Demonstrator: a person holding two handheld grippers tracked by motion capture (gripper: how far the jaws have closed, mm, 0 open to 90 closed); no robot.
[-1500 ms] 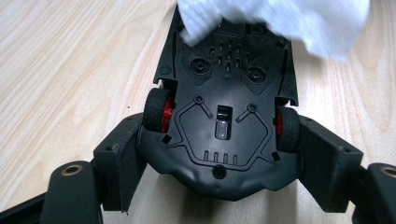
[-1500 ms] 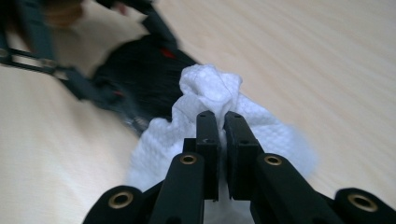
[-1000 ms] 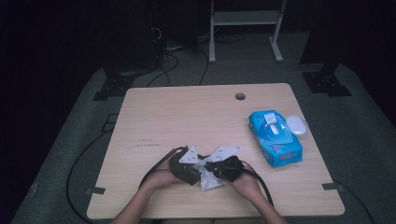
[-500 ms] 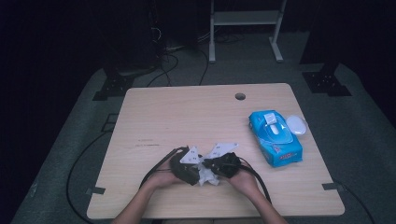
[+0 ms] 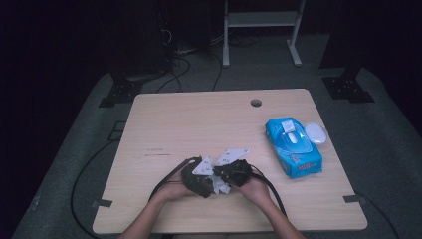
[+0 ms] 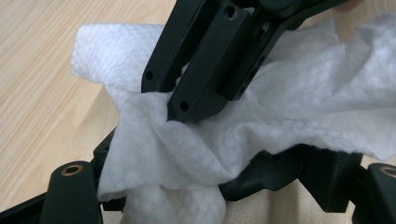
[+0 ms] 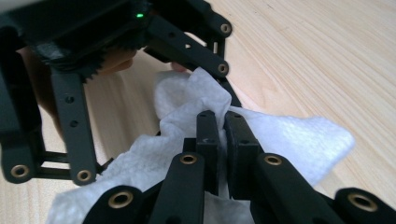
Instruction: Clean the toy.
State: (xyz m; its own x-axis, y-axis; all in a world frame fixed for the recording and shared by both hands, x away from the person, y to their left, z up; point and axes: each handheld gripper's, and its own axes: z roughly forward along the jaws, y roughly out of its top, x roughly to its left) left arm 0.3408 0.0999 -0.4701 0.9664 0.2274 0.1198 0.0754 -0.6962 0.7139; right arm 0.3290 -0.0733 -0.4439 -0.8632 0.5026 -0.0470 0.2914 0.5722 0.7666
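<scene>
- The white wipe (image 5: 218,183) lies crumpled on the wooden bench (image 5: 199,124), near the front edge where the person stands, between the two claws.
- The right claw (image 5: 230,174) is clenched on the wipe: in the right gripper view its two black jaws stand almost together with a fold of the wipe (image 7: 196,98) pinched between their tips.
- The left claw (image 5: 201,181) faces the right one, very close. In the left gripper view the wipe (image 6: 196,144) hangs over the space between its own jaws; these stand apart, and I cannot tell if the pads press on the cloth.
- In the same view the right claw (image 6: 180,112) comes from the top, and its tips bite the wipe near the middle.
- One corner of the wipe spreads flat on the bench, beside the right claw.
- A blue pack of wipes (image 5: 292,147) lies near the right edge of the bench, well apart from the hands, with a small white lid (image 5: 315,133) just beside it.
- The left half and the far half of the bench give open room for moving.
- A round hole (image 5: 256,103) is near the far edge.
</scene>
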